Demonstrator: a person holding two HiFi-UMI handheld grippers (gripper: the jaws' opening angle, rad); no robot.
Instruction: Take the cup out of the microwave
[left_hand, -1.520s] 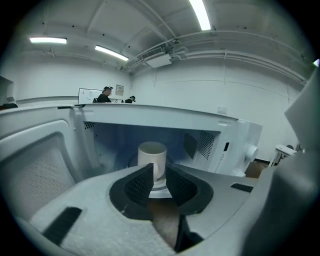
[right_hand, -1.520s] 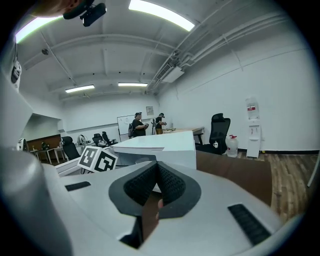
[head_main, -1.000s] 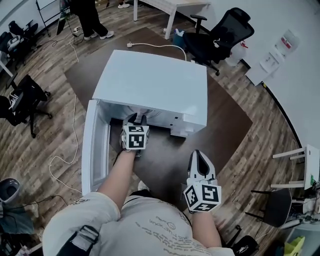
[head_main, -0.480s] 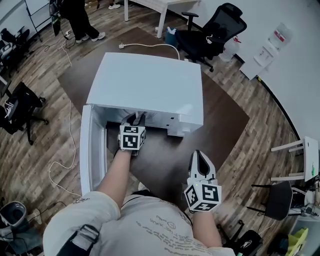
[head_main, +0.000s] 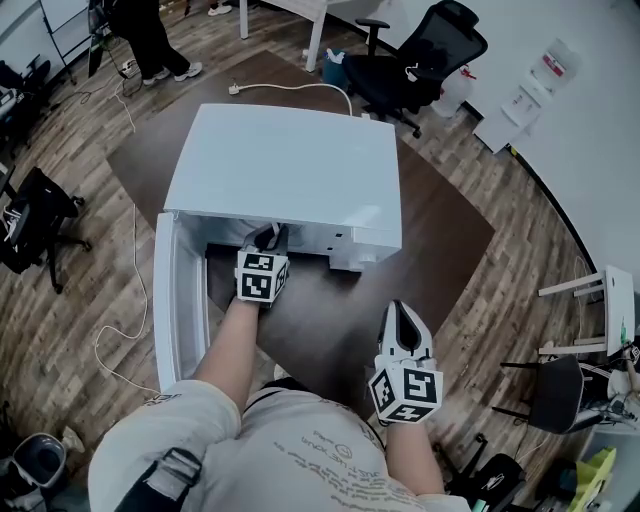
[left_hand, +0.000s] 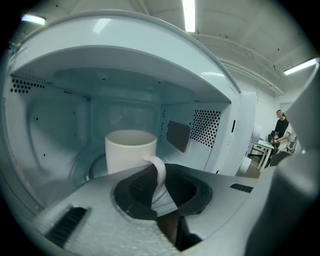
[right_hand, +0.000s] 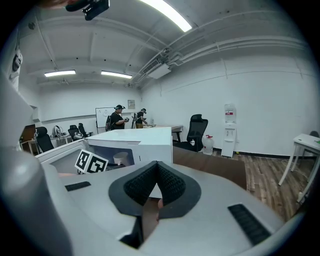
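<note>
Cup (left_hand: 131, 150) inside microwave (left_hand: 125, 60), handle (left_hand: 161, 171) pinched by left claw (left_hand: 158, 177), jaws just closed; right claw (right_hand: 157, 166) pressed together.

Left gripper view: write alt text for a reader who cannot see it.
The left gripper has just been closing its jaws on the handle of a white ceramic cup standing upright inside an open white microwave. A perforated vent shows on the right inner wall.

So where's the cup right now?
Left gripper view: the cup stands inside the microwave, its handle between the left tongs, which have just closed on it.
</note>
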